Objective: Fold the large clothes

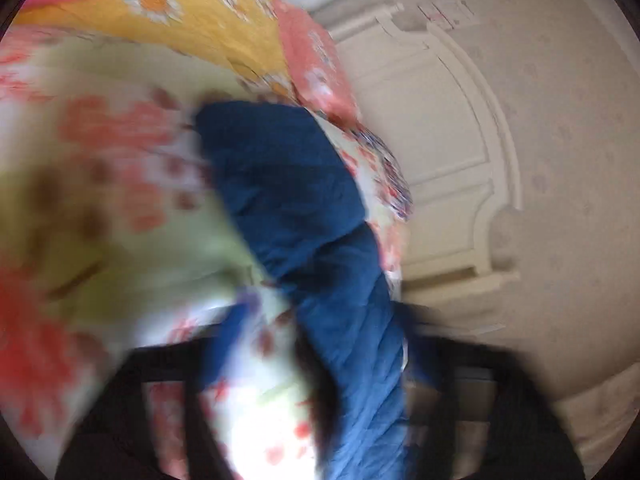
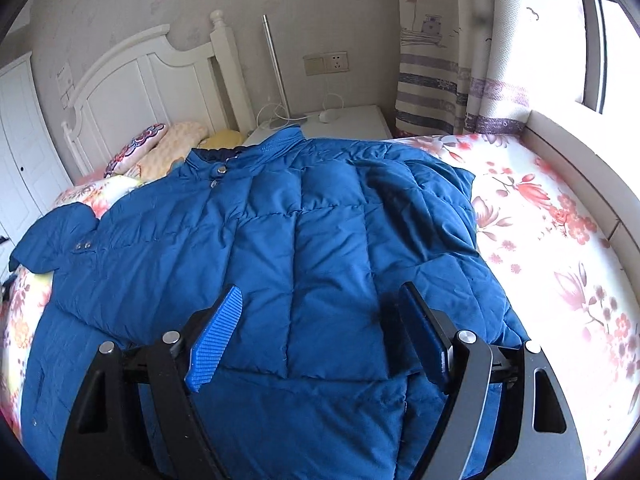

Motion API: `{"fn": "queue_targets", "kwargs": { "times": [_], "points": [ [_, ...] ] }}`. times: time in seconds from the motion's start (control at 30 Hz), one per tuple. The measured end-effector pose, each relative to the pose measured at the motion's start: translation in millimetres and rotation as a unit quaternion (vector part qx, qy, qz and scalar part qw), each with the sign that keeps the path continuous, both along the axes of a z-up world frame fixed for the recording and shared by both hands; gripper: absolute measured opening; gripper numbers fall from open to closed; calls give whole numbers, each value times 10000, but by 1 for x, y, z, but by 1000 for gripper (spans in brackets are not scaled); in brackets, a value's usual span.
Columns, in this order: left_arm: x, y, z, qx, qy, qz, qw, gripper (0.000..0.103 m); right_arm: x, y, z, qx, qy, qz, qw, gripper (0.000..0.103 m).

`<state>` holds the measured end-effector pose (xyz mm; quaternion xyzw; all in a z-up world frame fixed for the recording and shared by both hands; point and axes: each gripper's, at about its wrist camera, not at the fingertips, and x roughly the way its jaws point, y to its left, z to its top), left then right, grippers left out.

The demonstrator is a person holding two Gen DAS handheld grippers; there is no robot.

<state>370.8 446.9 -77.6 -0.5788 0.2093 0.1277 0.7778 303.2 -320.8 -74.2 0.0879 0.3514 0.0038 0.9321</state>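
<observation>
right gripper (image 2: 320, 332) hovers over blue puffer jacket (image 2: 280, 248), fingers spread wide, nothing between them. jacket lies on floral bed (image 2: 540, 208), collar toward white headboard (image 2: 152, 80), one side folded over the front. left gripper (image 1: 320, 408): view badly motion-blurred, a twisted length of jacket (image 1: 304, 216) runs down between its dark fingers (cannot tell whether clamped).
</observation>
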Motion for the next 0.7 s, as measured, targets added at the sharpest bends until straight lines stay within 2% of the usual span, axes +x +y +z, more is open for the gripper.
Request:
{"fn": "queue_targets", "kwargs": {
  "times": [0.03,0.07,0.13,0.17,0.2,0.27,0.3,0.33,0.4,0.43,0.47,0.5,0.6,0.67,0.7],
  "points": [
    [0,-1,6,38,-2,42,10000,4,-1,0,0,18,-28,-2,10000,76],
    [-4,-9,17,273,-82,123,9995,4,-2,-1,1,59,-67,-7,10000,76],
    [-8,-47,54,1050,-436,-54,9935,4,-3,-5,2,153,-143,-63,9998,76],
    [-8,-78,76,1489,-638,-309,9863,4,-4,-8,3,219,-197,-113,9995,76],
    [-8,-100,89,1755,-784,-519,9800,4,-6,-12,4,316,-259,-185,9990,76],
    [-6,-184,122,2531,-1181,-1305,9513,4,-10,-22,5,530,-374,-357,9973,76],
    [-3,-229,132,2842,-1351,-1820,9316,4,-12,-25,5,612,-419,-412,9964,76],
    [-1,-263,136,3053,-1416,-2166,9164,4,-14,-29,5,715,-479,-462,9952,76],
    [2,-355,133,3636,-1445,-3018,8694,4,-17,-37,5,893,-567,-547,9929,76],
    [1,-386,126,3833,-1418,-3319,8501,4,-18,-40,5,953,-587,-586,9920,76],
    [0,-428,114,4107,-1334,-3680,8234,4,-19,-42,4,1011,-606,-637,9910,76],
    [1,-464,97,4301,-1189,-4005,8003,4,-20,-44,4,1052,-623,-663,9903,76],
    [3,-539,40,4517,-551,-4853,7466,9,-20,-46,4,1125,-620,-662,9895,76],
    [9,-569,-7,4745,21,-5280,7043,31,-21,-46,4,1145,-617,-646,9894,76],
    [3,-581,-21,5106,110,-5262,6799,38,-21,-46,3,1150,-616,-638,9894,76]
  ]
}}
